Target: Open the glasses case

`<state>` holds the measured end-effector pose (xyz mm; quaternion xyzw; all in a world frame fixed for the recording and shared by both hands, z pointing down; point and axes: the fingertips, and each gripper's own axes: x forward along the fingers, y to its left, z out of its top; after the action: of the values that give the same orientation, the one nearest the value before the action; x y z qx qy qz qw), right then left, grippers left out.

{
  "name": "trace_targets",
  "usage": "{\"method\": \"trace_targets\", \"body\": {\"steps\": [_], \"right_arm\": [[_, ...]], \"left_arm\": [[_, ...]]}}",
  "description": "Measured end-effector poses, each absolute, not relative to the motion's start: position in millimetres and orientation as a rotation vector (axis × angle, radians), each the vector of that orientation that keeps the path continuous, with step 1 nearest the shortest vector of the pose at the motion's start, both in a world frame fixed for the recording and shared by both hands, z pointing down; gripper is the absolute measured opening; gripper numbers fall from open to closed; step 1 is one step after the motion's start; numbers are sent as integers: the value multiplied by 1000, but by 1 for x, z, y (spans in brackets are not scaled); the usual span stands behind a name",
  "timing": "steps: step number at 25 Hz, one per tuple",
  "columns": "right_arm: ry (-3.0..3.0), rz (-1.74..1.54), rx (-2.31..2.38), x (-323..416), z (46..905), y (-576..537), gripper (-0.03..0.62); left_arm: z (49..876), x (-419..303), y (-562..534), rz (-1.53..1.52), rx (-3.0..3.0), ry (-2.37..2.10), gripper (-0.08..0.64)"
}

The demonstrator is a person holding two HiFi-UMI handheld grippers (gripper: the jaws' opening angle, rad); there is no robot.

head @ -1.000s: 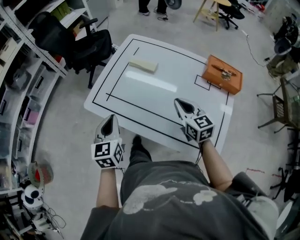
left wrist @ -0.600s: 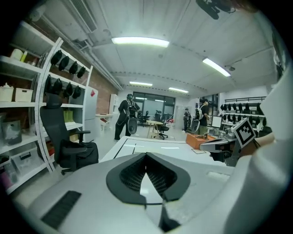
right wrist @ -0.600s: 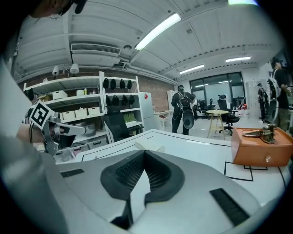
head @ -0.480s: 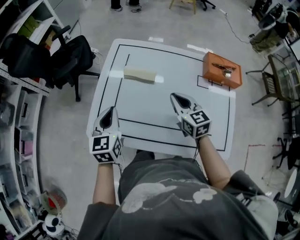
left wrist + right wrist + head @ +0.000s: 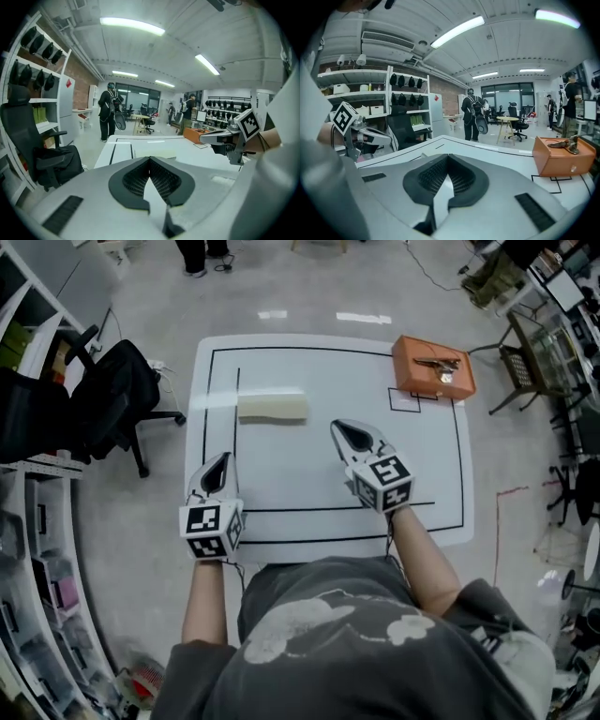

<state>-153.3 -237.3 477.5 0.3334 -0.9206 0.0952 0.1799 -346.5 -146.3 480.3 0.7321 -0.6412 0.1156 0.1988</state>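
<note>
- Both grippers have travelled in over the white table with black tape lines (image 5: 441,512); the left gripper (image 5: 221,461), earlier off the table's near-left corner, now sits over its near-left edge.
- On the table's far-left part, inside the tape, lies the pale cream oblong glasses case (image 5: 272,407), lid down and untouched.
- Its long axis runs side to side across the table, crosswise to both grippers.
- Over the table's middle, the right gripper (image 5: 338,428) points at the case's right end and looks the nearer of the two.
- Each gripper's jaws are pressed together with nothing between them.
- At the table's far-right corner stands an orange box (image 5: 431,371), well apart from the case.
</note>
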Motion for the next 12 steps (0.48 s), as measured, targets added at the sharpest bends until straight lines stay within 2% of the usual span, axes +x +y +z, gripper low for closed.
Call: {"method": "trace_targets", "body": {"steps": [12], "right_arm": [[-2512,219,953,-179,493,-261,0]], "left_arm": [[525,-346,-213,435,2058,-1623,2]]}}
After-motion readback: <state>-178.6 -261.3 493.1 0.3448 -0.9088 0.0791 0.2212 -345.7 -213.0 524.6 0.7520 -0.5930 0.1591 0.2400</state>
